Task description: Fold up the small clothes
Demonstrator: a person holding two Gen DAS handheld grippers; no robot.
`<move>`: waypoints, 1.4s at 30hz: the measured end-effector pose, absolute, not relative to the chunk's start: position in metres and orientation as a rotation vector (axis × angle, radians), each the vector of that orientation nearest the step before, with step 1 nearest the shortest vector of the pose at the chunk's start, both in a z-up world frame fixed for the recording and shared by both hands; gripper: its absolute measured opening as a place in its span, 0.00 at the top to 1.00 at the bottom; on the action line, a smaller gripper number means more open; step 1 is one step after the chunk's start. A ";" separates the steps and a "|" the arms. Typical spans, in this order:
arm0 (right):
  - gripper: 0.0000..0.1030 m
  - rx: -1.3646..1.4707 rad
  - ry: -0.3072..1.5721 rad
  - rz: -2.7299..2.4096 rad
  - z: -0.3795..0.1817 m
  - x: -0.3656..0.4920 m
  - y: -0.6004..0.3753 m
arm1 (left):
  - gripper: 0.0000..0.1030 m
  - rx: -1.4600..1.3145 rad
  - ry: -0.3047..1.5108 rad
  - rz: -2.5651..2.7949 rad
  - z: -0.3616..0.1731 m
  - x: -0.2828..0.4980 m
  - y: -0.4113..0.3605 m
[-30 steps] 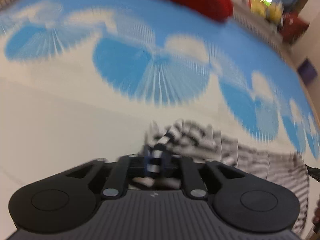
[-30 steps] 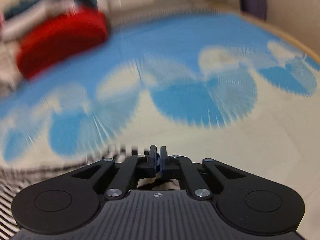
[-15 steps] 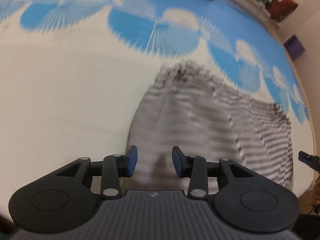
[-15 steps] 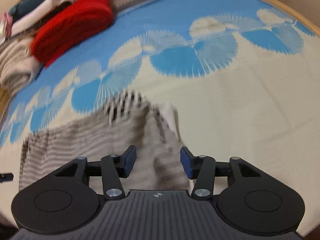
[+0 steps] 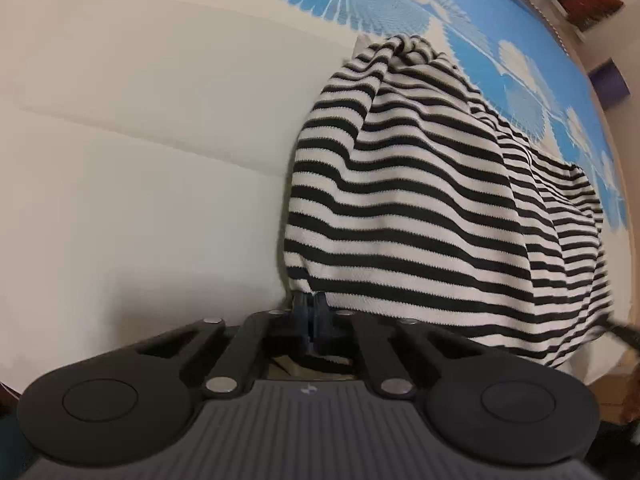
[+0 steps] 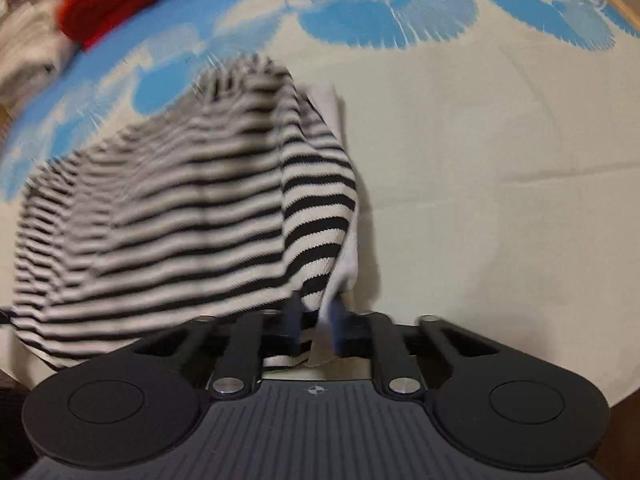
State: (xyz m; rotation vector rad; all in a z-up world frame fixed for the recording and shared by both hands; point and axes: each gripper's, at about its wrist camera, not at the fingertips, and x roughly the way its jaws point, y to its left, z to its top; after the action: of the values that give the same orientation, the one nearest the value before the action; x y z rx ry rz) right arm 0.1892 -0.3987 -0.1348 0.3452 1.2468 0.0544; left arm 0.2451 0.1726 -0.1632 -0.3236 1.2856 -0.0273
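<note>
— Across the bed cover [image 5: 120, 160], cream near its front edge and blue-patterned toward the far edge, what lies there?
— A black-and-white striped garment [image 5: 420, 200], bunched up and draped from the cream part down to the near edge.
— Where is it relative to the grippers?
— Its near hem sits right at both. The left gripper [image 5: 310, 312] has its fingers pressed together, pinching the hem's left corner. The right gripper [image 6: 316, 320] pinches the hem's right corner, cloth between its blurred blue pads [image 6: 338, 320].
— Anything else?
— A red folded item [image 6: 128, 0] near the cover's far left corner, well apart from the garment.
</note>
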 end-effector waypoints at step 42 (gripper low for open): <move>0.53 -0.035 1.255 -0.076 -0.135 0.192 -0.363 | 0.64 -0.036 1.238 -0.067 -0.158 0.266 0.097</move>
State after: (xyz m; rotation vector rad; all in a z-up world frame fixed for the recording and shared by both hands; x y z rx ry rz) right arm 0.1920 -0.3629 -0.1354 -0.0351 1.2549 -0.0764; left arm 0.2660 0.0966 -0.1576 -0.0360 1.2378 -0.0672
